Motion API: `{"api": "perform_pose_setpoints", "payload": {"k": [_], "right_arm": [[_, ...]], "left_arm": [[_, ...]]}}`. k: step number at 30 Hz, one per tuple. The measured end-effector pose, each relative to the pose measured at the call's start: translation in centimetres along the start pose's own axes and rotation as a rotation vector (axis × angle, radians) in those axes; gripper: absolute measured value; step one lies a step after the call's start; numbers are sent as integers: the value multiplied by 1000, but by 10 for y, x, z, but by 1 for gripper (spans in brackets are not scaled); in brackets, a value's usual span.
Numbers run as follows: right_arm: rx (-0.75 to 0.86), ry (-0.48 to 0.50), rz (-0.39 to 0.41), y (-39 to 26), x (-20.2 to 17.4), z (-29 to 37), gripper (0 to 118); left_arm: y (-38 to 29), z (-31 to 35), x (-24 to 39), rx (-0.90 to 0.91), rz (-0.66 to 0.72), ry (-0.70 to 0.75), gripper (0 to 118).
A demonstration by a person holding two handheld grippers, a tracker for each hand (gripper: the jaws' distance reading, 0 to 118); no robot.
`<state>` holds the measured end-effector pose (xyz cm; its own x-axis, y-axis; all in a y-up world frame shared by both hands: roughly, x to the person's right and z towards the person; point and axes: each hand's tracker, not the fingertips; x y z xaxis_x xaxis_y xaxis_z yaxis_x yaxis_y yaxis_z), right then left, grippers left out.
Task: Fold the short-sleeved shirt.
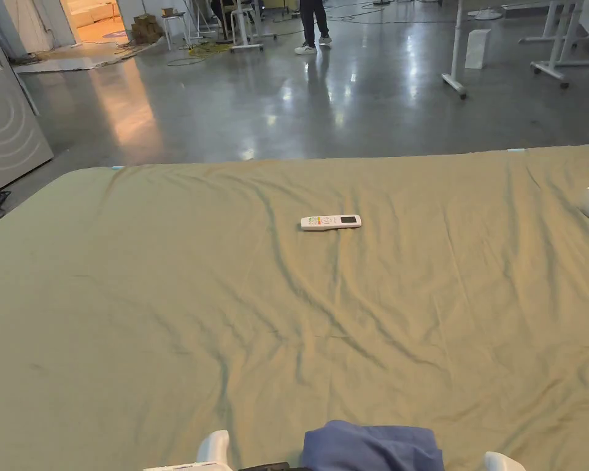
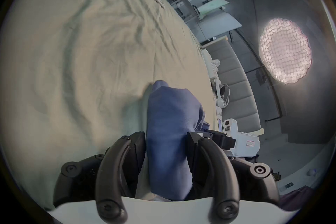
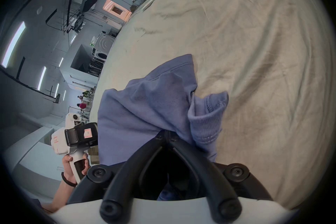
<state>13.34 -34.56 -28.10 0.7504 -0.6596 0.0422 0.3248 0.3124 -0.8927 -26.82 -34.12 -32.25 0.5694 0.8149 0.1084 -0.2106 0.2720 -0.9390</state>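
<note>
Here, from left to right:

Left gripper: the black two-jaw left gripper (image 2: pixel 165 149) has its jaws apart, one on each side of a hanging fold of the blue knit short-sleeved shirt (image 2: pixel 169 124). Whether the pads actually press the cloth cannot be told. The straddling pose suggests it is taking or giving up a hold.

Shirt: bunched, not spread, at the near edge of the bed, just in front of the person. In the head view it shows as a blue heap (image 1: pixel 373 446) at the bottom of the frame. Folding proper looks not yet begun; the garment probably needs laying flat first.

Bed: a wide olive-green bedsheet (image 1: pixel 164 294), creased, gives a broad open surface for spreading.

Remote: a white remote control (image 1: pixel 331 222) lies well away from the shirt, toward the far side of the sheet. It may sit in the way once the cloth is opened out.

Right gripper: the black right gripper (image 3: pixel 168 132) has its jaws closed together, pinching a gathered bit of the shirt near a ribbed hem. That grip seems meant to lift and shake the cloth open.
</note>
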Motion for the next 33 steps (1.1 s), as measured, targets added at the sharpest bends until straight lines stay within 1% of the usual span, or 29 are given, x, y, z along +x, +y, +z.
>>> {"api": "perform_pose_setpoints", "payload": {"k": [1, 4, 8, 9, 15, 17, 20, 23, 25, 27, 29, 30, 31, 32, 33], "right_arm": [[1, 0, 0, 0, 0, 0, 0], [7, 11, -24, -2, 4, 0, 0], [12, 39, -49, -4, 10, 1, 0], [12, 44, -54, -3, 9, 1, 0], [12, 44, -32, -4, 6, 0, 0], [16, 50, -36, -5, 6, 0, 0], [21, 60, -48, -7, 7, -1, 0], [25, 61, -44, -8, 4, 0, 0], [26, 60, -40, -7, 4, 1, 0], [25, 60, -39, -7, 4, 0, 0], [27, 63, -38, -8, 4, 1, 0], [30, 65, -41, -8, 5, 1, 0], [32, 67, -43, -9, 5, 0, 0], [33, 68, -46, -9, 4, 1, 0], [33, 69, -50, -9, 4, 2, 0]], "left_arm": [[2, -6, -3, -7, 9, -21, 50], [1, -23, -13, -6, 95, -118, 50], [-5, -21, -27, 37, 253, -263, 50], [-7, -18, -32, 38, 267, -299, 50], [-8, -11, -32, 24, 235, -283, 50], [-8, -6, -22, 24, 218, -279, 50], [-7, 2, -16, 16, 160, -219, 50], [-6, 18, -10, 1, 107, -227, 50], [0, 33, -19, 4, 83, -175, 50], [-3, 52, -9, 35, 35, -180, 50], [-8, 72, 17, 109, -85, -107, 50], [-13, 82, 30, 158, -182, -95, 50], [-20, 89, 48, 206, -254, -45, 50], [-26, 97, 61, 264, -370, 69, 51], [-36, 102, 78, 288, -508, 129, 53]]}}
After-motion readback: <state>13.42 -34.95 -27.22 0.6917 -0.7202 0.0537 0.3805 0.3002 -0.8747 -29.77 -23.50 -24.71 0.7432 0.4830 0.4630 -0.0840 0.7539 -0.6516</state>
